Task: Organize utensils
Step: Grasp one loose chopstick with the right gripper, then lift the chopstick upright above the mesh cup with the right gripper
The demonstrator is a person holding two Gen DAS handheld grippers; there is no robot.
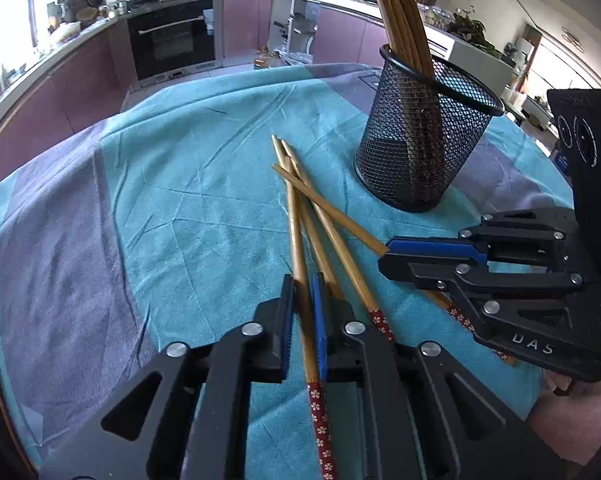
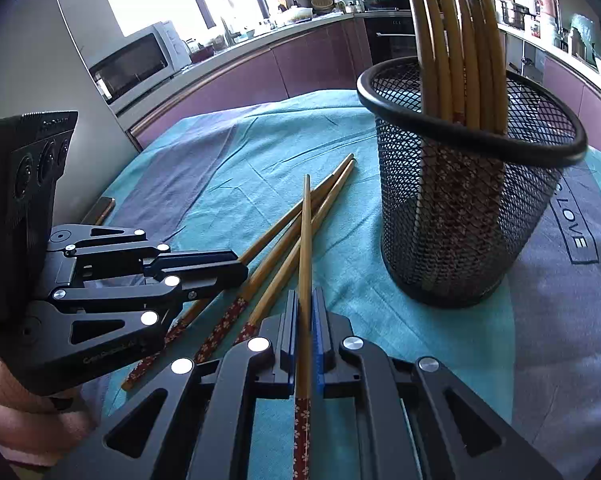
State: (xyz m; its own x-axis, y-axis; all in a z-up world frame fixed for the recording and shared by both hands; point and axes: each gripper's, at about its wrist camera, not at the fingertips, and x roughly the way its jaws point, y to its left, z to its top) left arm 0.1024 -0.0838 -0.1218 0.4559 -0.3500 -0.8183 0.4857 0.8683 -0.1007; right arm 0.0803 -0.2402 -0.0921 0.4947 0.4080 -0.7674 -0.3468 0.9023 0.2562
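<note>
Several bamboo chopsticks with red flowered ends lie crossed on the teal cloth. My left gripper (image 1: pixel 302 280) is shut on one chopstick (image 1: pixel 296 240), which lies low on the pile. My right gripper (image 2: pixel 305 296) is shut on another chopstick (image 2: pixel 305 240); it also shows in the left wrist view (image 1: pixel 384 258). Three loose chopsticks (image 2: pixel 284 252) lie to the left of the right gripper. A black mesh cup (image 2: pixel 468 208) stands behind them, upright, holding several chopsticks (image 2: pixel 456 40). It also shows in the left wrist view (image 1: pixel 424 128).
The round table is covered by a teal and grey cloth (image 1: pixel 180 208). A brown flat object (image 2: pixel 100 208) lies at the table's left edge. Kitchen cabinets and an oven (image 1: pixel 172 40) stand beyond the table.
</note>
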